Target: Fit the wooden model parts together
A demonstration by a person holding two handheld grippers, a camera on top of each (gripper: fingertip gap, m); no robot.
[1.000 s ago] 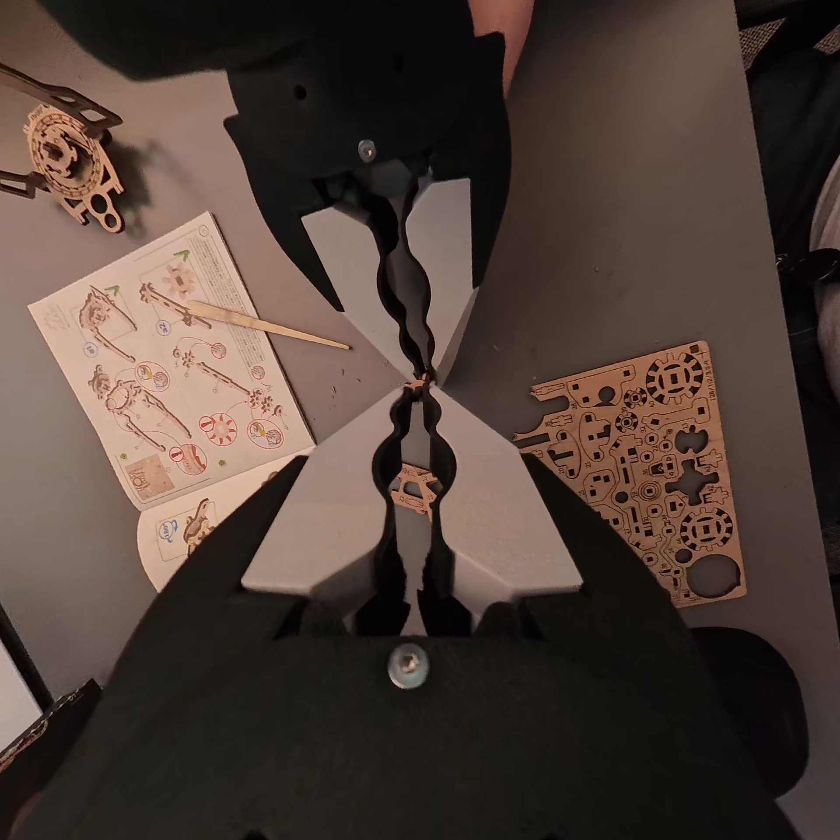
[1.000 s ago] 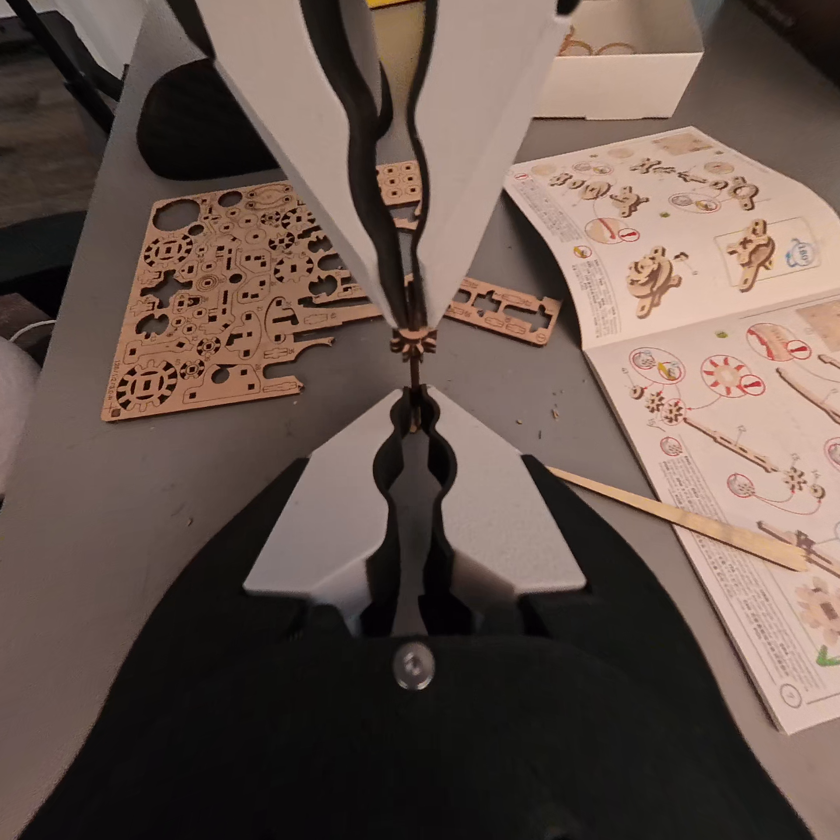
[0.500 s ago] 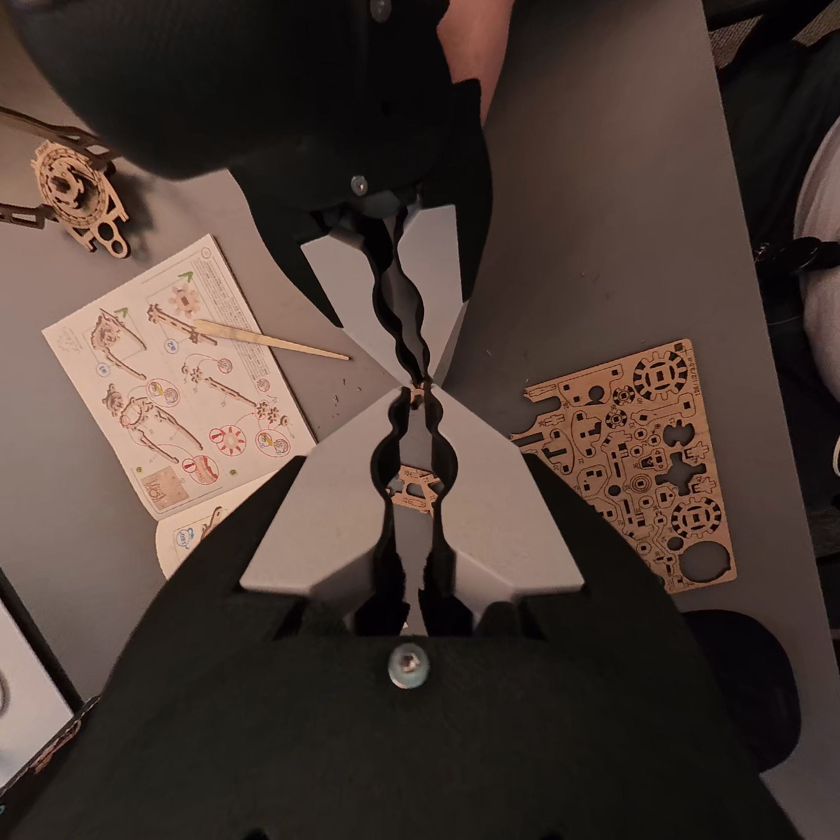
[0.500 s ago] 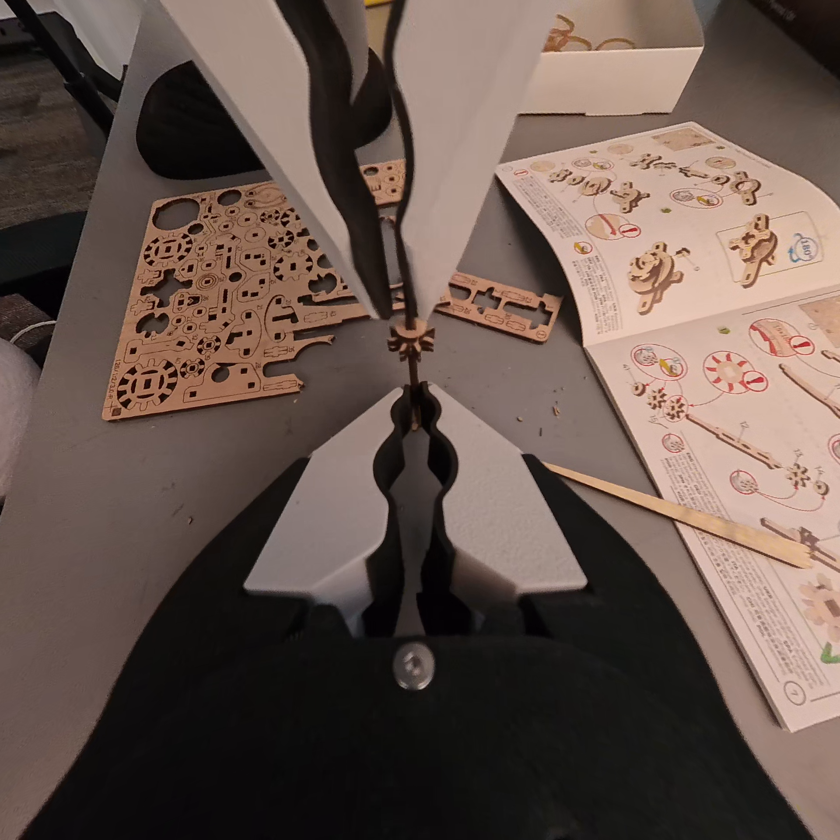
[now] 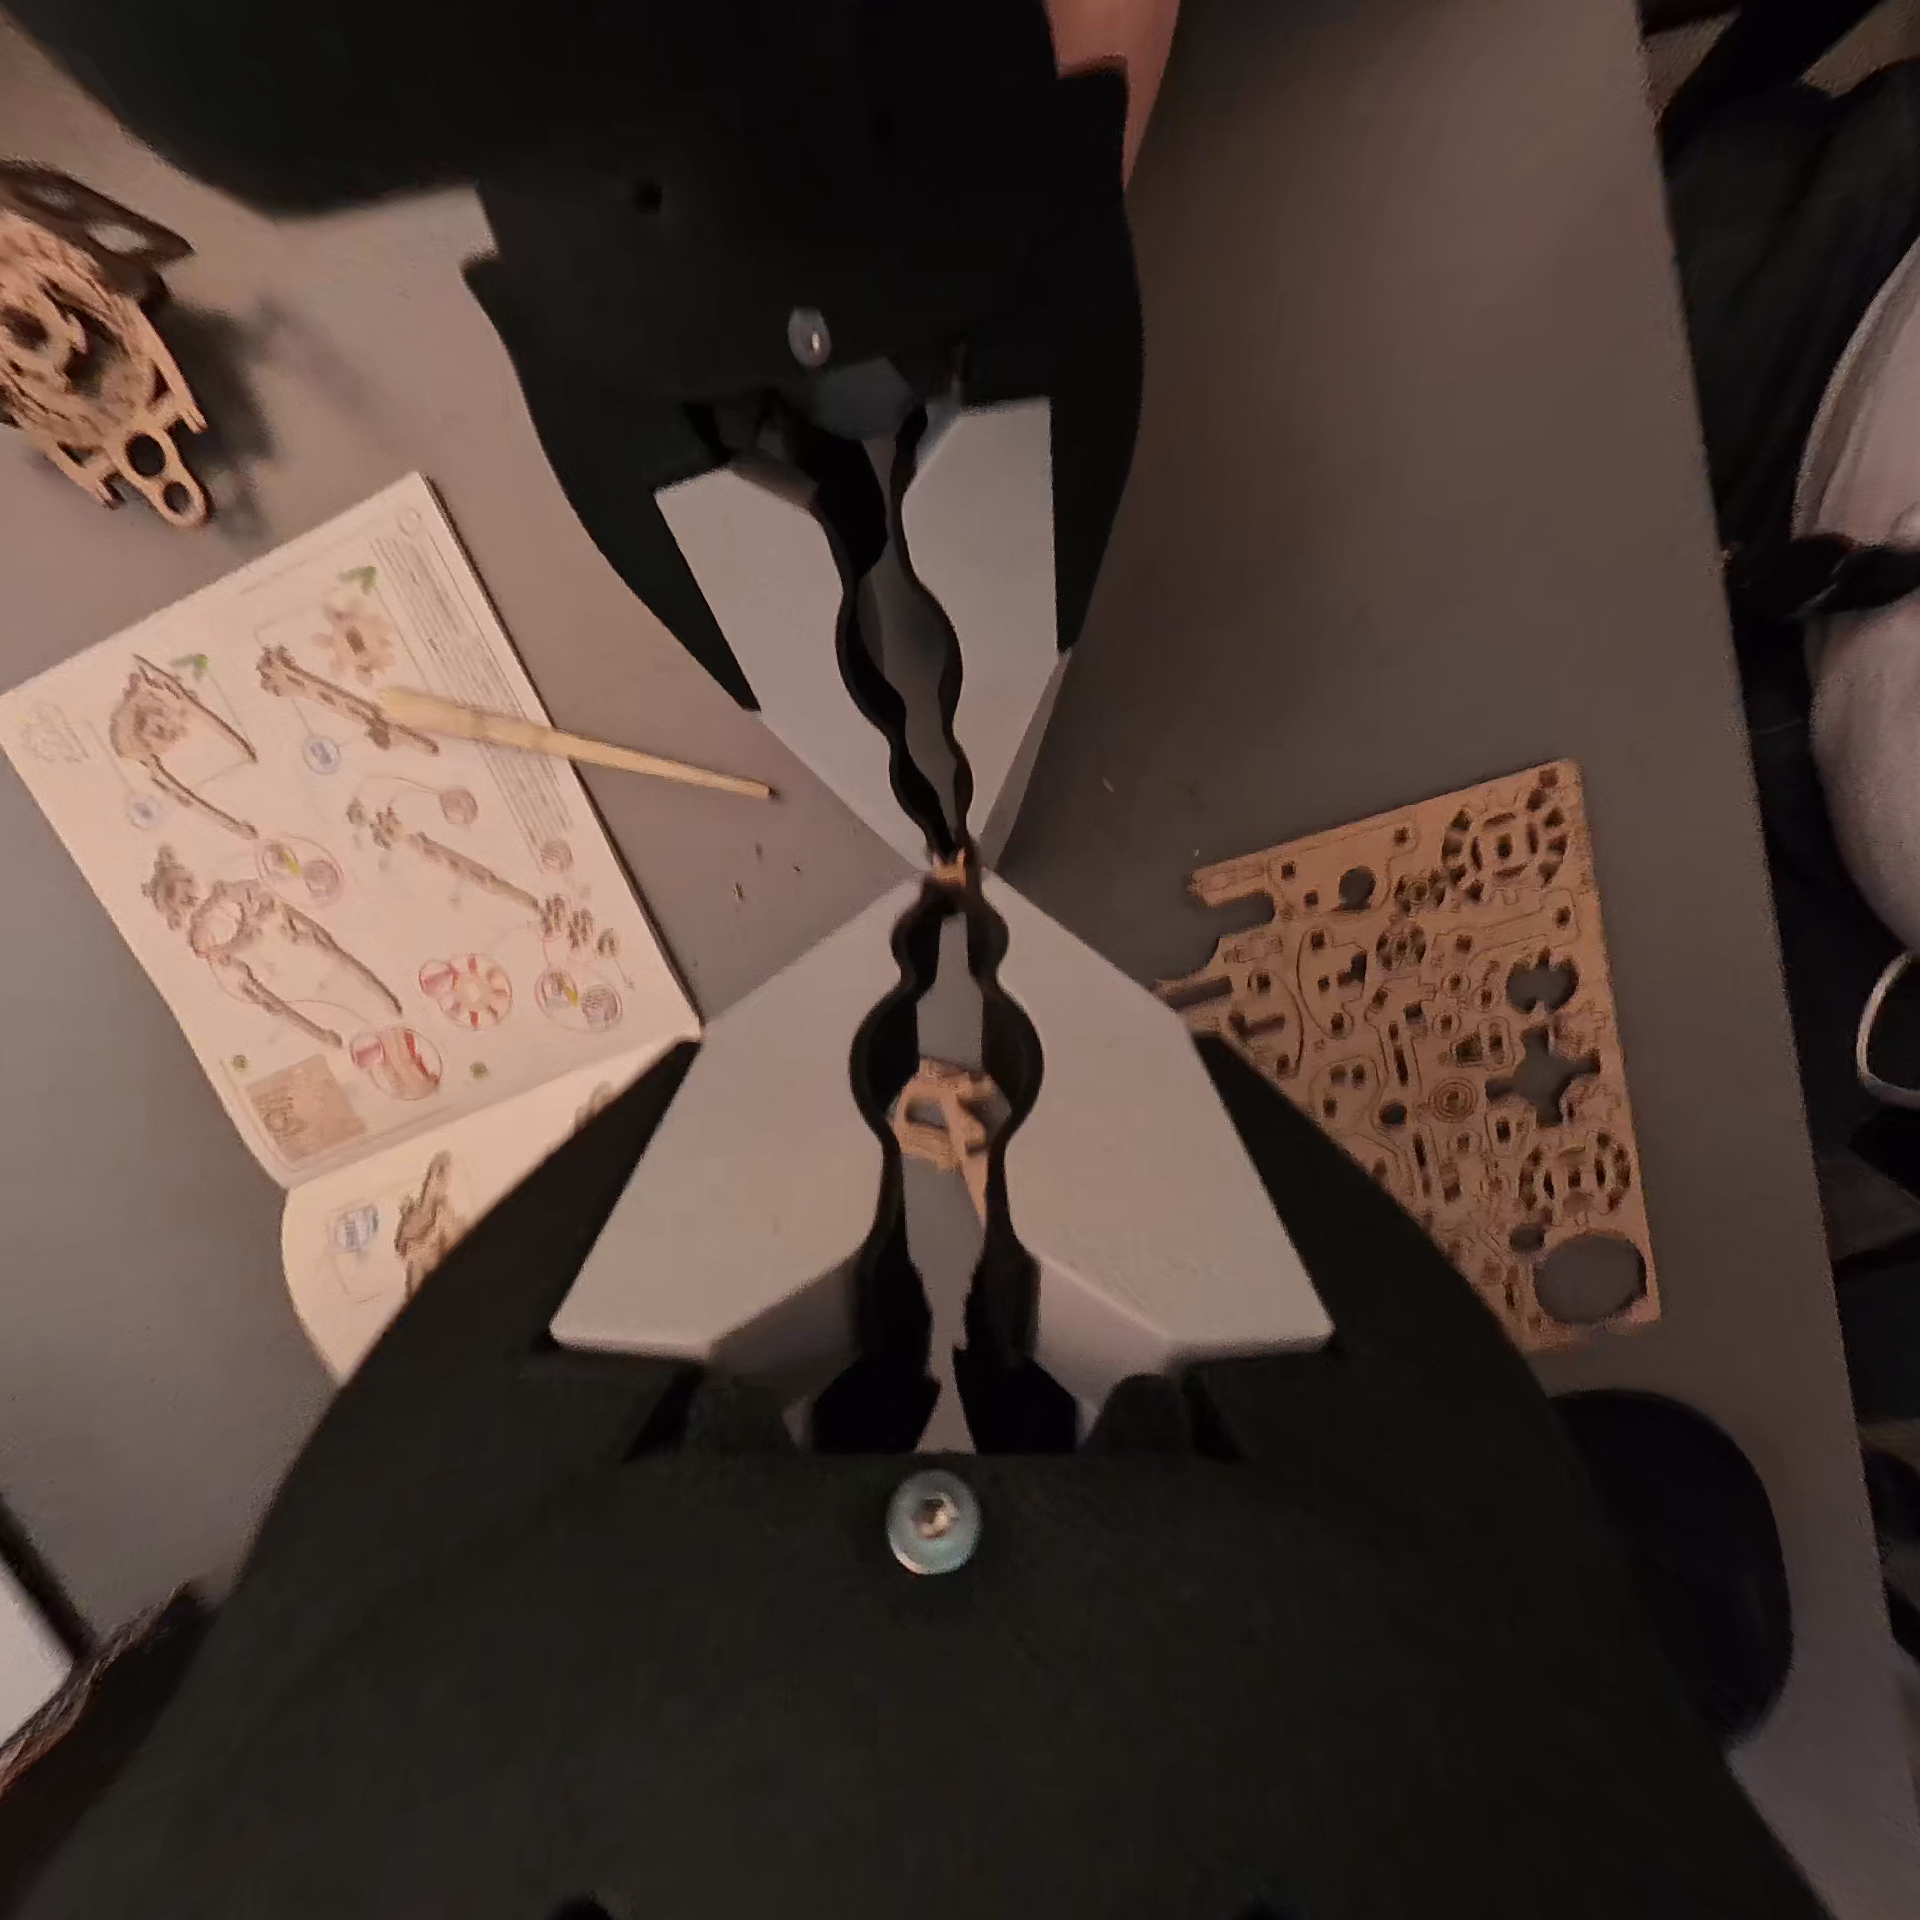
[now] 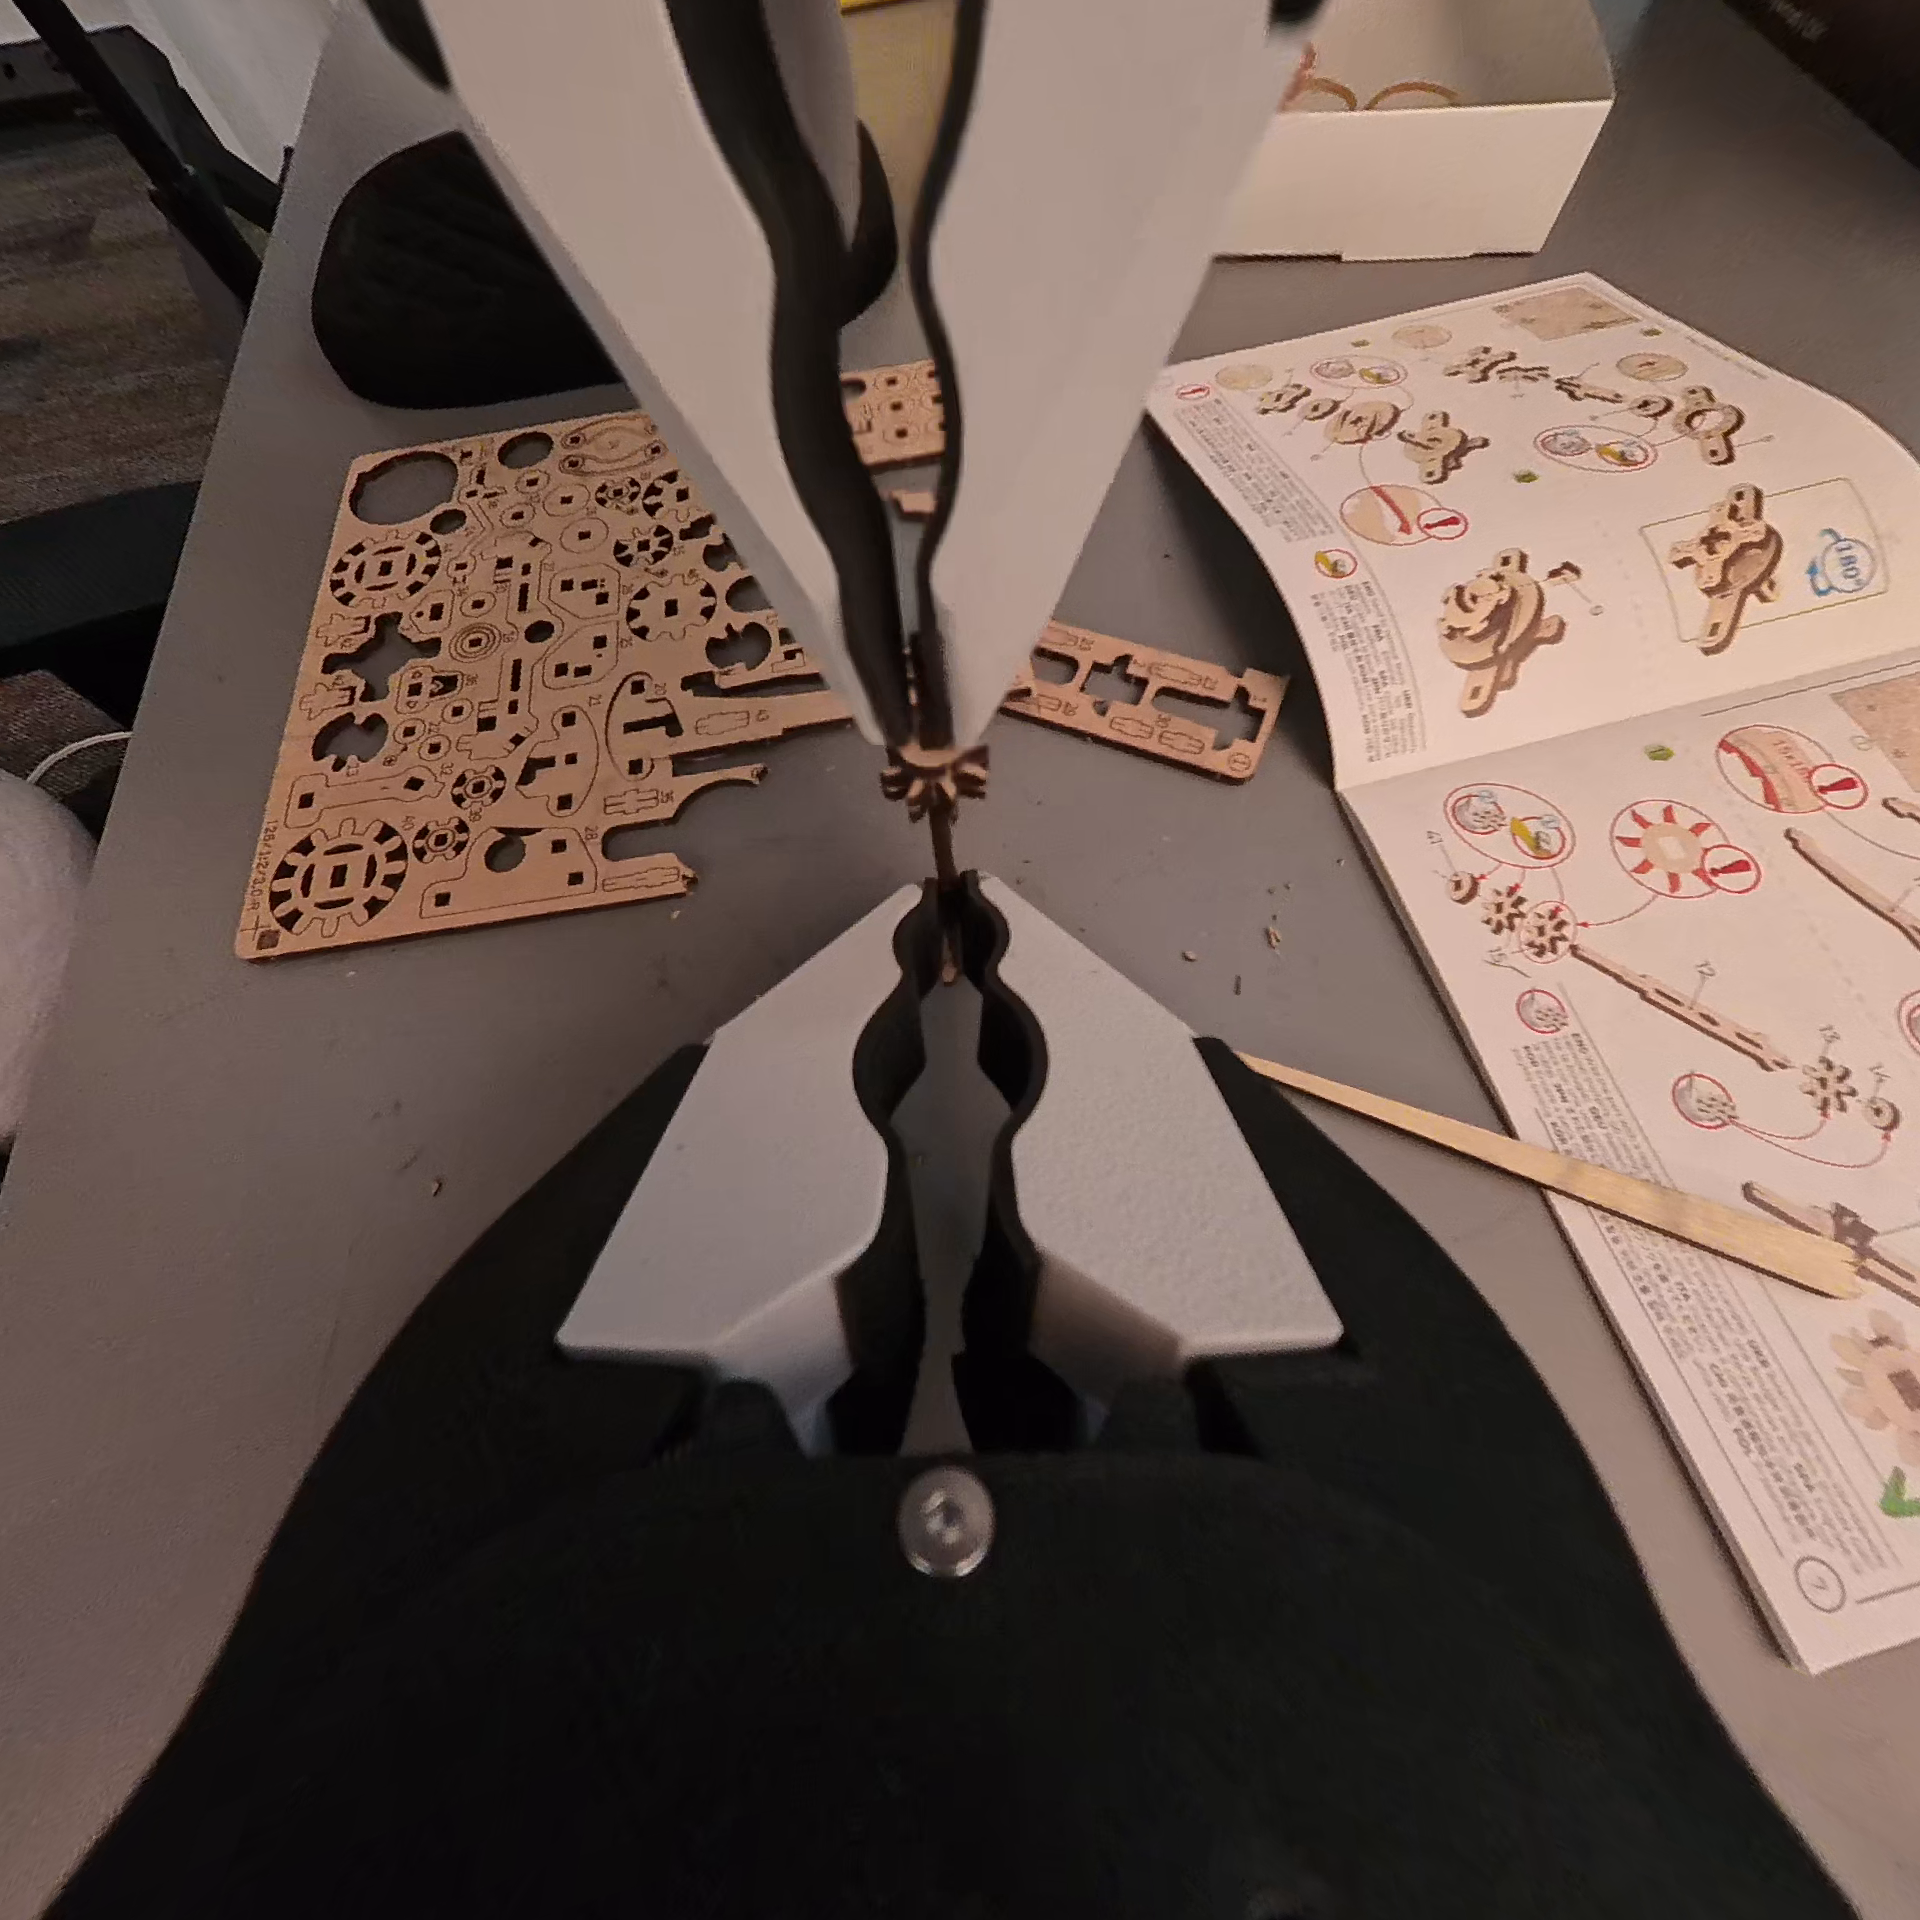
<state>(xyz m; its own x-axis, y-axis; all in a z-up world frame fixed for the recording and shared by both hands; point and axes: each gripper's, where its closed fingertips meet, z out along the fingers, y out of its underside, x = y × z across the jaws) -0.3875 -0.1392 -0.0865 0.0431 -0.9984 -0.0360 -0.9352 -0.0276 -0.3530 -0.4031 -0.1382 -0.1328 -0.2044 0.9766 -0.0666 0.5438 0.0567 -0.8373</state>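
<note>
My left gripper (image 5: 948,896) is shut on a small wooden gear (image 6: 930,781). In the right wrist view the left gripper (image 6: 925,732) comes down from above with the gear at its tips. My right gripper (image 6: 945,906) is shut on a thin dark wooden shaft (image 6: 943,847), which stands upright with its top end in the gear. In the left wrist view the right gripper (image 5: 951,831) comes from the far side and meets mine tip to tip. Only a sliver of wood (image 5: 951,868) shows between them. Both are held above the grey table (image 6: 312,1091).
A punched-out wooden parts sheet (image 6: 499,675) and a narrow strip (image 6: 1143,696) lie under the grippers. An open instruction booklet (image 6: 1558,727) has a wooden pick (image 6: 1538,1169) on it. A half-built model (image 5: 94,384), a white box (image 6: 1434,166) and a black object (image 6: 447,281) stand further off. Some 5 centimetres of space lies between my two pairs of fingers. The right tips stand about 11 centimetres off the wooden pick (image 6: 1538,1169). It is also in sight in the left wrist view (image 5: 559,742).
Half a second ago the left gripper leaned to one side, its tips just off the gear. Now it is back upright with its tips on the gear. Gear and shaft stayed put.
</note>
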